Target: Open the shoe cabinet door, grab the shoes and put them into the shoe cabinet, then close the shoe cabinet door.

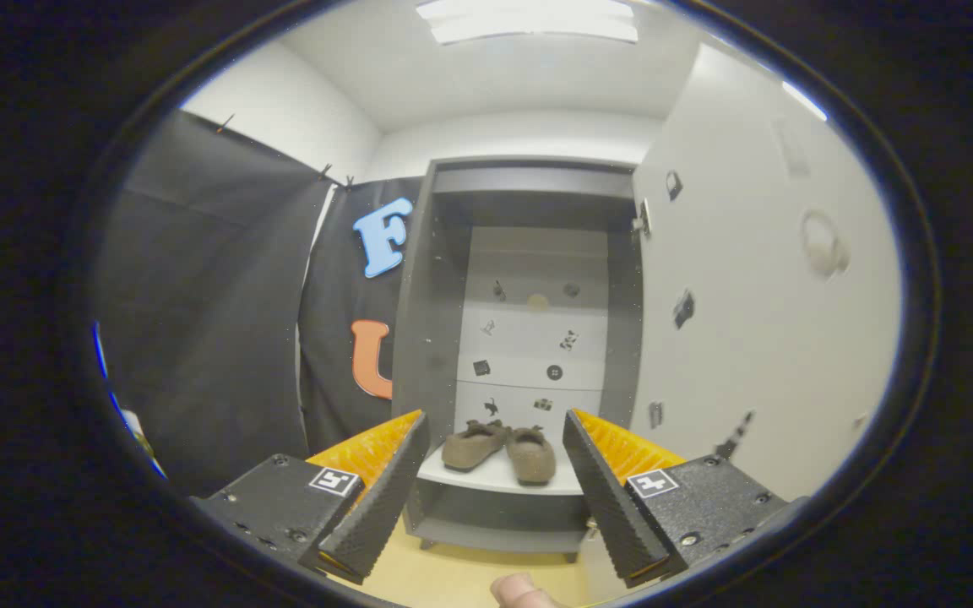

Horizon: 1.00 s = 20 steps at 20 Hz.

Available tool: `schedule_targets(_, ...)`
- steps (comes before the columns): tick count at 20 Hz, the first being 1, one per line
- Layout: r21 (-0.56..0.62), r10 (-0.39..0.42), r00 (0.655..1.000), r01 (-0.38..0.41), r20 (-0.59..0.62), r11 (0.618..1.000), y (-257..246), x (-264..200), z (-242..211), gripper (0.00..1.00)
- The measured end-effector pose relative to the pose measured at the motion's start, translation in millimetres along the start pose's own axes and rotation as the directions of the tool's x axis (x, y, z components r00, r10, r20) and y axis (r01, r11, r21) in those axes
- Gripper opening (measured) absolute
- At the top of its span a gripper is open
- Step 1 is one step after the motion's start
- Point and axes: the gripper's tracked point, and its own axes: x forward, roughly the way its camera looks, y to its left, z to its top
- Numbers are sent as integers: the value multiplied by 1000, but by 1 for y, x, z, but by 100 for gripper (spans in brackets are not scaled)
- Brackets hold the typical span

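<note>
Fingertip (523, 590) cut off below empty, spread tongs (495, 485), shoes (501, 450) shelved beyond, cabinet door (757, 295) open.

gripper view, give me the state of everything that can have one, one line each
shoe cabinet door: swung open to the right
shoe cabinet: open, shoes inside
shoes: pair side by side on the white shelf, beyond the fingers
gripper: open, holding nothing
ceiling light: on

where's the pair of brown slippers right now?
In the gripper view, the pair of brown slippers sits side by side on a white shelf inside the open grey shoe cabinet, beyond the open gripper.
</note>
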Motion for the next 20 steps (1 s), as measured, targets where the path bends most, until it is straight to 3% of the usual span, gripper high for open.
schedule_targets(5,-70,3,999,0,39,998,-7,-97,30,100)
schedule_targets(11,-10,46,999,-46,-12,999,-51,-186,30,100)
schedule_targets(20,1,-112,993,112,-26,994,-205,-245,15,100)
